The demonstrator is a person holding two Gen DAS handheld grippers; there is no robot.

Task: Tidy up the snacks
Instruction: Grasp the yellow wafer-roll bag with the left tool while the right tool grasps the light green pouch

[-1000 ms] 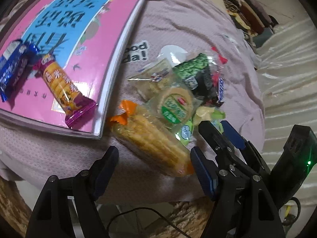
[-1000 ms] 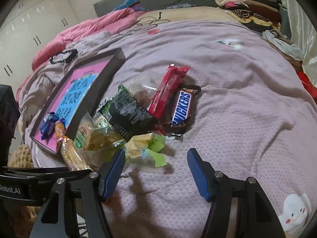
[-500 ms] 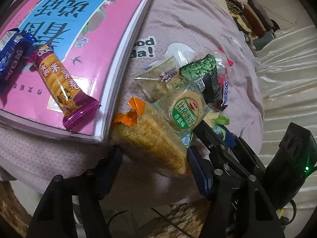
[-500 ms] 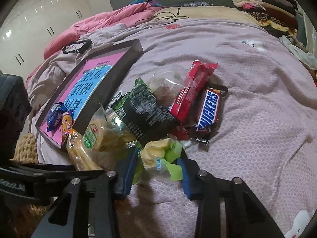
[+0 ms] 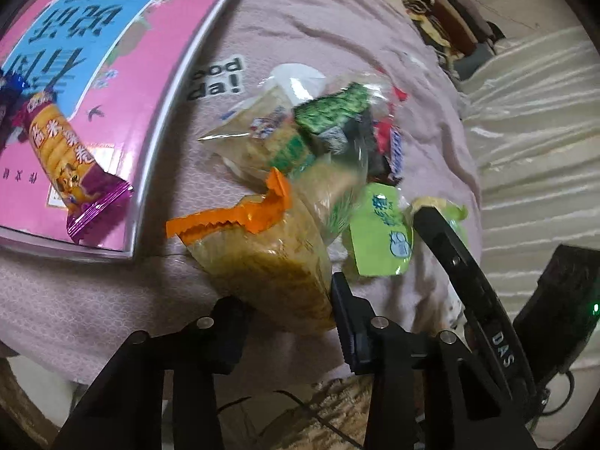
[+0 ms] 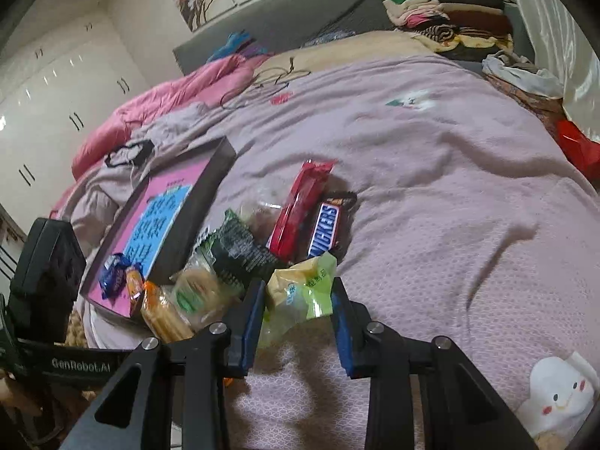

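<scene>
Jaws low, gripping cracker pack [image 5: 270, 262], green packet [image 6: 300, 292]

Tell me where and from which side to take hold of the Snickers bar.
Grip the Snickers bar across its narrow width near the lower, nearer end. Its long axis runs away from the right claw, and that end looks most exposed. Come from above: the red packet lies tight along its left edge, so one finger must slip between them.

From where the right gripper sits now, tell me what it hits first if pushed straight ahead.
The right gripper already has the green-and-yellow snack pack between its fingers; beyond that, probably the Snickers bar, though depth is unclear.
</scene>
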